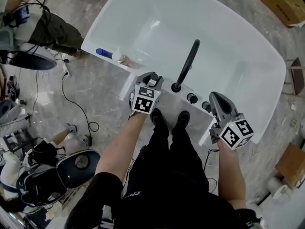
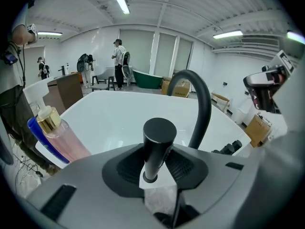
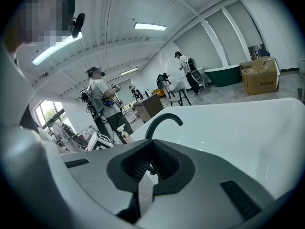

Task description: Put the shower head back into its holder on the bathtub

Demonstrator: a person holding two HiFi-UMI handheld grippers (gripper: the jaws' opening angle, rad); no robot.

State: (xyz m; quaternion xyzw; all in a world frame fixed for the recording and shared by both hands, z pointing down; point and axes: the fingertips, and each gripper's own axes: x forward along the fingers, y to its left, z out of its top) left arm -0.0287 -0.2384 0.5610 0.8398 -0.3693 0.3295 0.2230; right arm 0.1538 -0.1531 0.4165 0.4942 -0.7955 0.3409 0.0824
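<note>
Left gripper (image 1: 151, 81): jaws set partway apart and clamped on the black shower head (image 2: 159, 136), which stands upright between the pads.
Shower head's place: over the near rim of the bathtub (image 1: 228, 56), just left of the base of the black spout (image 1: 188, 61); whether it touches the rim I cannot tell.
Right gripper (image 1: 215, 99): jaws pressed together, nothing in them, above the near rim beside the black knobs (image 1: 192, 98).
Far left of rim: a pink bottle (image 2: 59, 137) and a blue bottle (image 1: 106, 53).

Faucet (image 1: 187, 63) on bathtub (image 1: 152, 23) rim; knobs (image 1: 192, 98) right, bottles (image 1: 104, 53) left.
</note>
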